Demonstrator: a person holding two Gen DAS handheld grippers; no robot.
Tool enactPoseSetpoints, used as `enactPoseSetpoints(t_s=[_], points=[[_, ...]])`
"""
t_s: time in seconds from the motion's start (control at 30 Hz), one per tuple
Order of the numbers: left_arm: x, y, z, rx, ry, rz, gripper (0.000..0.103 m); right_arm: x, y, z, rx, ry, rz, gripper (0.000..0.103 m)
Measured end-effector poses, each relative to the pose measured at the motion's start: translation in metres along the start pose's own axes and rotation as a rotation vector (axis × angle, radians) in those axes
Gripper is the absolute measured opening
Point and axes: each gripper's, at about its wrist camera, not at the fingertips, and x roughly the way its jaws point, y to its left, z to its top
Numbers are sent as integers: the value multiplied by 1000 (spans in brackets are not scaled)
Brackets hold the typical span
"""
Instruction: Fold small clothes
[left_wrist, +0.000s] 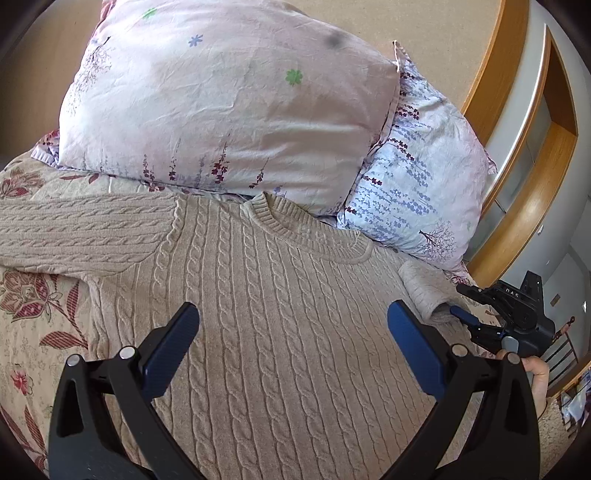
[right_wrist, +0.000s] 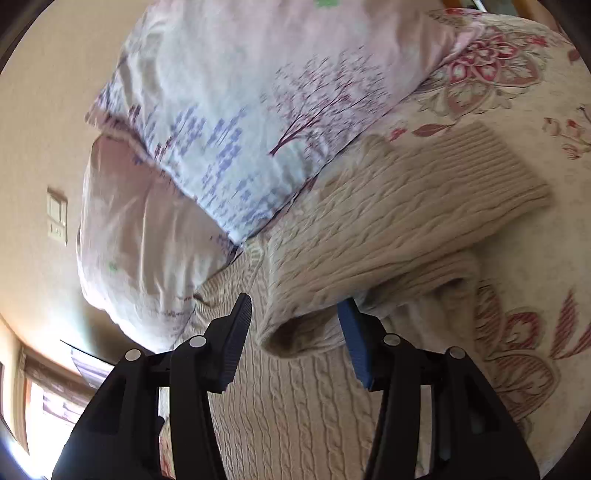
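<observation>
Presently: left gripper (left_wrist: 293, 347), fingers spread wide, holding nothing, hovers above the chest of the beige cable-knit sweater (left_wrist: 258, 295) spread on the floral bedspread (left_wrist: 29, 317); pillows (left_wrist: 229, 103) ahead. Right gripper (right_wrist: 295, 343), fingers parted around a raised sleeve fold (right_wrist: 332, 280), not visibly pinching. Risk: loose knit slipping out before closure, collapsing the fold.

My right wrist view is smeared with motion blur, so the pillow (right_wrist: 236, 122) print there is soft. The sweater (left_wrist: 258, 314) hem runs off the bottom of my left view, and its left sleeve off the left edge. My right gripper (left_wrist: 466, 320) sits lower right, its jaws too small to judge.
</observation>
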Motion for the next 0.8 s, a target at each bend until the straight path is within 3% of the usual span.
enactPoseSetpoints(t_s=[0.13, 0.17, 0.23, 0.33, 0.5, 0.6, 0.7, 0.77, 0.8], points=[[2, 3, 0, -2, 20, 15, 101, -4, -21, 19, 87, -78, -56, 50], [1, 3, -1, 6, 24, 14, 101, -3, -23, 23, 96, -111, -86, 43], [-3, 5, -1, 22, 15, -6, 101, -4, -23, 27, 76, -137, -140, 19], [-9, 9, 1, 23, -11, -11, 101, -1, -1, 31, -37, -172, -185, 10], [-11, 23, 6, -44, -24, -63, 101, 11, 61, 18, -234, -167, -77, 9], [-9, 31, 8, -92, -16, -98, 101, 31, 105, -8, -365, -102, 11, 9], [-5, 36, 8, -135, -1, -126, 101, 73, 134, -46, -461, 67, 57, 10], [-2, 40, 9, -169, 18, -150, 100, 108, 142, -76, -519, 218, 24, 17], [0, 41, 9, -184, 29, -162, 99, 120, 142, -89, -543, 281, 2, 29]])
